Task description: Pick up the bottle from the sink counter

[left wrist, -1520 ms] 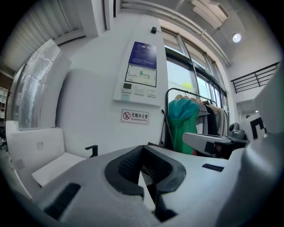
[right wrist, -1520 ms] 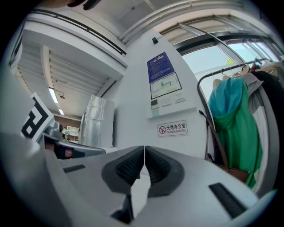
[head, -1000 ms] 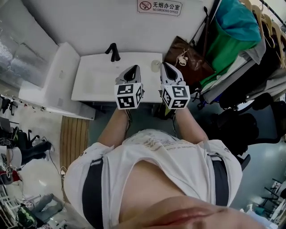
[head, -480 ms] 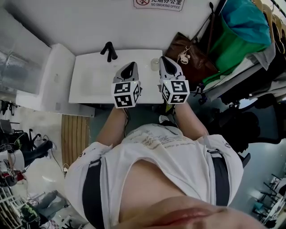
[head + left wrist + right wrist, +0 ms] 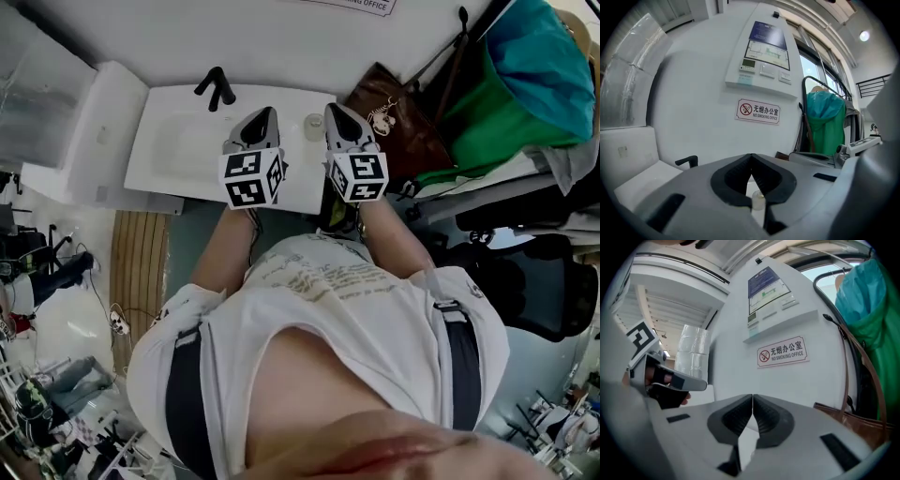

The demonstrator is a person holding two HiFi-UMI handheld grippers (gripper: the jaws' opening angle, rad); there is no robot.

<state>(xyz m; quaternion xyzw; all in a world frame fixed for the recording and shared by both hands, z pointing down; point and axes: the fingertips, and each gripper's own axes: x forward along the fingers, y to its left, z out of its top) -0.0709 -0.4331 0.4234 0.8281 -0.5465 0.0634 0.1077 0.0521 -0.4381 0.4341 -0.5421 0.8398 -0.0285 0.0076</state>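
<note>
A small pale bottle (image 5: 314, 126) stands near the right end of the white sink counter (image 5: 173, 164). In the head view it sits between my two grippers. The left gripper (image 5: 262, 112) reaches over the counter just left of the bottle, and the right gripper (image 5: 334, 108) is just right of it. In the left gripper view the jaws (image 5: 751, 156) meet at their tips, and the bottle (image 5: 758, 200) shows through the gap below them, farther off. In the right gripper view the right gripper (image 5: 753, 396) is shut on nothing.
A black faucet (image 5: 214, 87) stands at the back of the basin. A brown bag (image 5: 394, 127) and green and teal garments (image 5: 525, 89) hang right of the counter. A white unit (image 5: 94, 136) adjoins its left side. A no-smoking sign (image 5: 758, 111) hangs on the wall.
Both grippers have moved forward over the counter, and their tips now lie level with the bottle. The head view has shifted, so the counter sits higher in the picture. Both stay shut.
</note>
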